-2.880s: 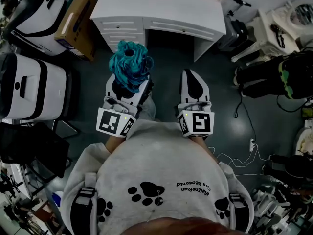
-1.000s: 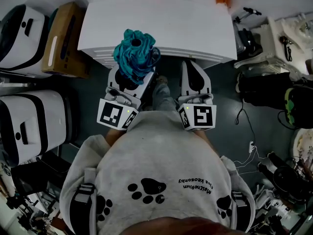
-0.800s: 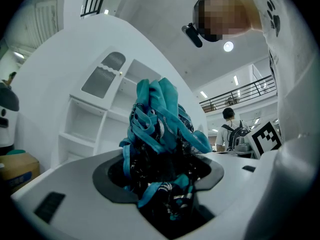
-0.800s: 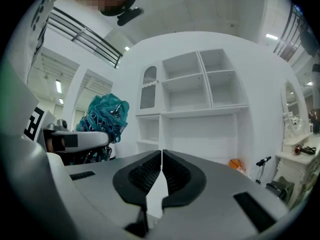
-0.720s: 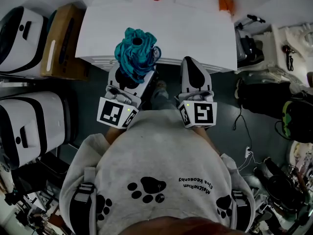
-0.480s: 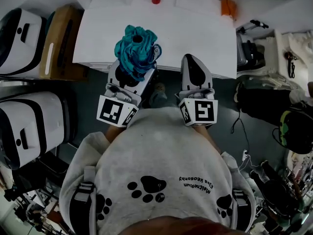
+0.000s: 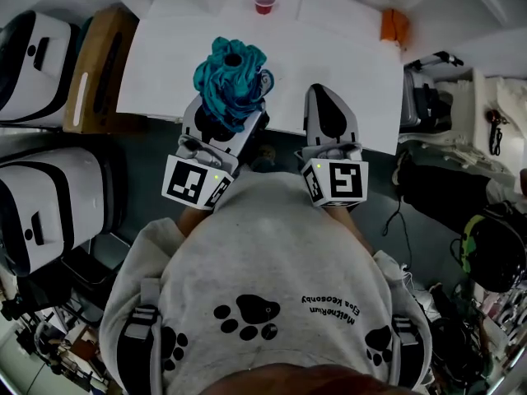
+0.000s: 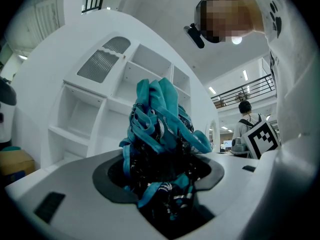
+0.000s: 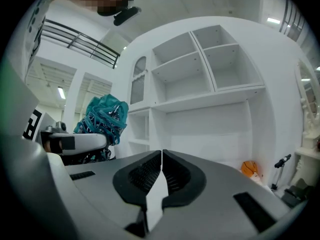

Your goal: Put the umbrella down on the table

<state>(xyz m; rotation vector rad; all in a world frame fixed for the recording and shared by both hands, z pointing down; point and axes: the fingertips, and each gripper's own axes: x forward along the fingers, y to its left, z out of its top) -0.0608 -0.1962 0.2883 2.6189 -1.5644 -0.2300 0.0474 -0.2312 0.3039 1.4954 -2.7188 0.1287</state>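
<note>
The folded teal umbrella [image 7: 230,76] is gripped upright in the left tool [image 7: 224,120] and seen end-on over the tabletop's [image 7: 329,48] near edge, upper centre of the head view. The right tool [image 7: 329,99], just right, is clenched on nothing. Bare tabletop lies beyond; a red cup [image 7: 264,2] stands well back.

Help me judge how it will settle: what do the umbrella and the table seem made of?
The umbrella looks like thin teal synthetic fabric, matte and soft: it bunches in loose folds and strap loops. The table looks like white painted wood or laminate, smooth and hard; its flat, even top leaves the exact material open.
</note>
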